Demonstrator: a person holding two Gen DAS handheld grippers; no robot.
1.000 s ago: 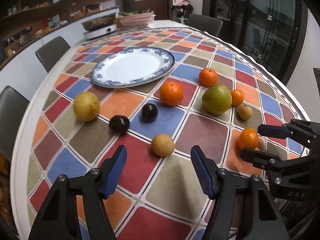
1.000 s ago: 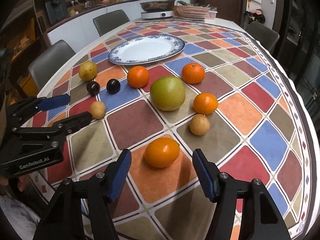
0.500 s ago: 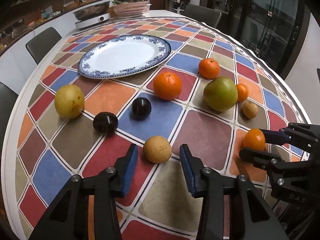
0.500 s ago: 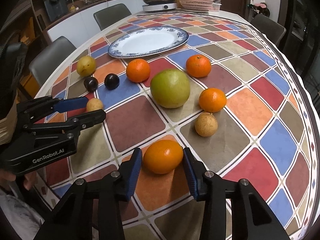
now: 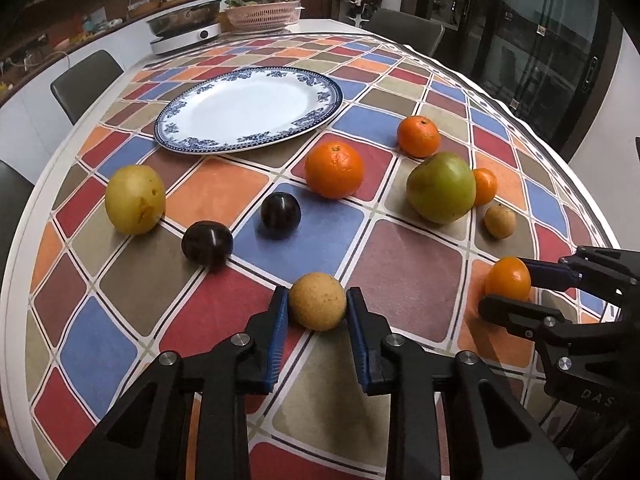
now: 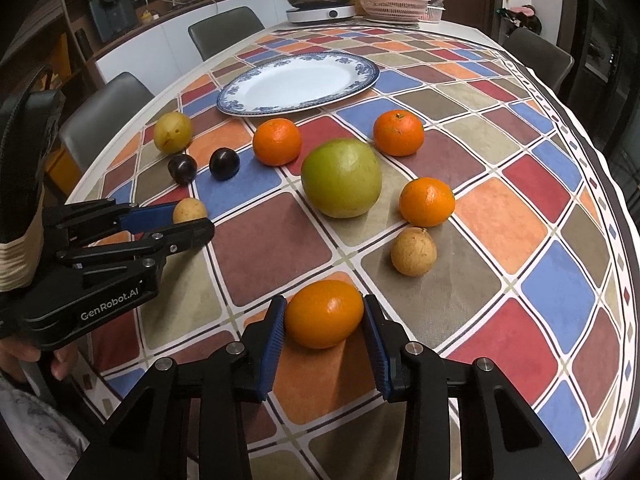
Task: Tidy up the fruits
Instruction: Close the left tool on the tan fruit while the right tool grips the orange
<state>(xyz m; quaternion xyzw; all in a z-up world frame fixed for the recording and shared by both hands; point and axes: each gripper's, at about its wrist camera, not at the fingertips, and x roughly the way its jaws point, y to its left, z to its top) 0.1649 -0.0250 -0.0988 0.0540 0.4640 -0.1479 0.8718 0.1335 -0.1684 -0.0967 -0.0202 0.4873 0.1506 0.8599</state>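
Observation:
My left gripper (image 5: 317, 306) is shut on a small tan round fruit (image 5: 317, 301) that rests on the checked tablecloth. My right gripper (image 6: 324, 318) is shut on an orange (image 6: 323, 313), also on the cloth. Each gripper shows in the other's view: the right gripper (image 5: 516, 290) and the left gripper (image 6: 182, 222). An empty blue-rimmed white plate (image 5: 280, 136) lies further back. Loose fruit lies between: a yellow pear (image 5: 135, 199), two dark plums (image 5: 207, 243) (image 5: 280, 216), a green apple (image 5: 441, 187), more oranges (image 5: 334, 170) (image 5: 418, 136) and another tan fruit (image 6: 413, 251).
A cooker with a pan (image 5: 188, 30) and a pink basket (image 5: 262, 16) stand at the table's far end. Grey chairs (image 5: 86, 80) (image 6: 224, 34) line the left side. The table edge (image 6: 624, 216) curves close on the right.
Both grippers moved forward and closed: the left jaws now press the tan fruit, the right jaws press the orange. The other fruit has not moved.

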